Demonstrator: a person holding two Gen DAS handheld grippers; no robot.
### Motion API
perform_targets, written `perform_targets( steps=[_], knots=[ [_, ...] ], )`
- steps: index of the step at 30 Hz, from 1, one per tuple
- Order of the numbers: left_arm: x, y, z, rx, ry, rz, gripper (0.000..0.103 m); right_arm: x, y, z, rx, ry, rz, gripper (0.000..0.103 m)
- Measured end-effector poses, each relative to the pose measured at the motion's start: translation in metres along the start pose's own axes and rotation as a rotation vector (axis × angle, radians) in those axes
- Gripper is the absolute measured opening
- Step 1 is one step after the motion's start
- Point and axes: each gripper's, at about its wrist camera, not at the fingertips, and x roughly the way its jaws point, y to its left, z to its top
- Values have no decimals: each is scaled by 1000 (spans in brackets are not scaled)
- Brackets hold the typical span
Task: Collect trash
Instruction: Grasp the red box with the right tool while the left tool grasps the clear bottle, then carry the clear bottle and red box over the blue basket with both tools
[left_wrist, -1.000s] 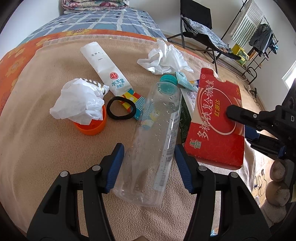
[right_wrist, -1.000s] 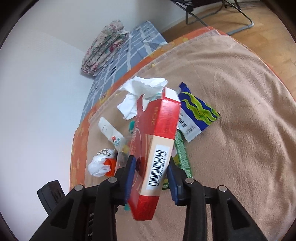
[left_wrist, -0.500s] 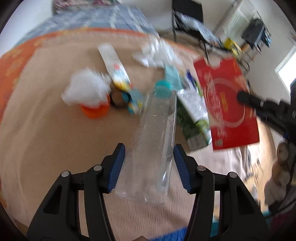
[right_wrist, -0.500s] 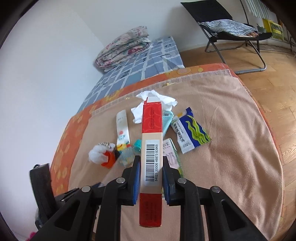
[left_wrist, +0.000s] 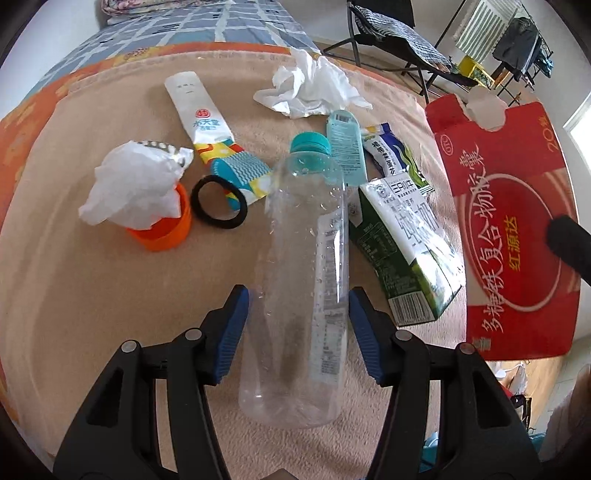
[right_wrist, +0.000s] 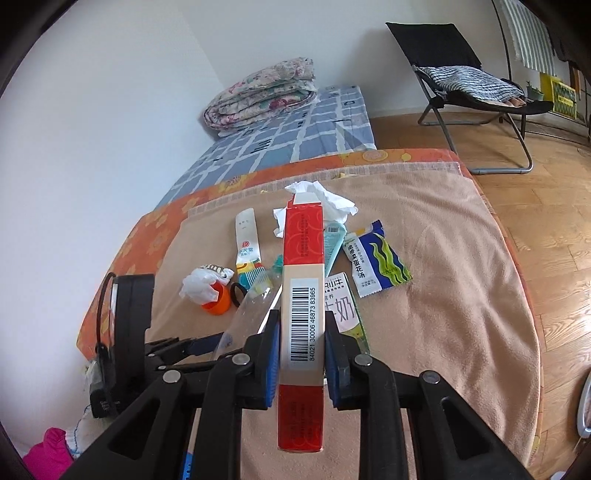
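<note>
Right gripper clamps the red box; left gripper seemingly pinches the clear bottle.

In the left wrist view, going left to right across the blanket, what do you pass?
Orange plastic cup stuffed with white tissue → black rubber ring → clear plastic bottle with a teal cap → green and white milk carton → big flat red cardboard box.

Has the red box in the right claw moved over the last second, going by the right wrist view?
Yes. The red box, clamped in the right claw, has turned from tilted to edge-on and risen away from the beige blanket.
</note>
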Motion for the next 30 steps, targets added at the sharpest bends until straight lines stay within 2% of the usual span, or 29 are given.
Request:
perform_targets(
  steps=[7,11,17,24,30],
  knots=[
    [-18,1,-7,-3,-56,-9,56,-10,-7,1,8,-24,-3,20],
    [-44,7,-14,-10,-98,-44,56,-21,-7,-2,0,-39,4,20],
    [-76,9,-26,27,-139,-42,55,-40,-1,-11,-40,-60,22,20],
    [-129,14,-52,51,-202,-65,55,-53,16,-40,-131,-38,59,20],
    [-163,15,-85,94,-226,-52,55,-65,30,-71,-208,-29,92,20]
  ],
)
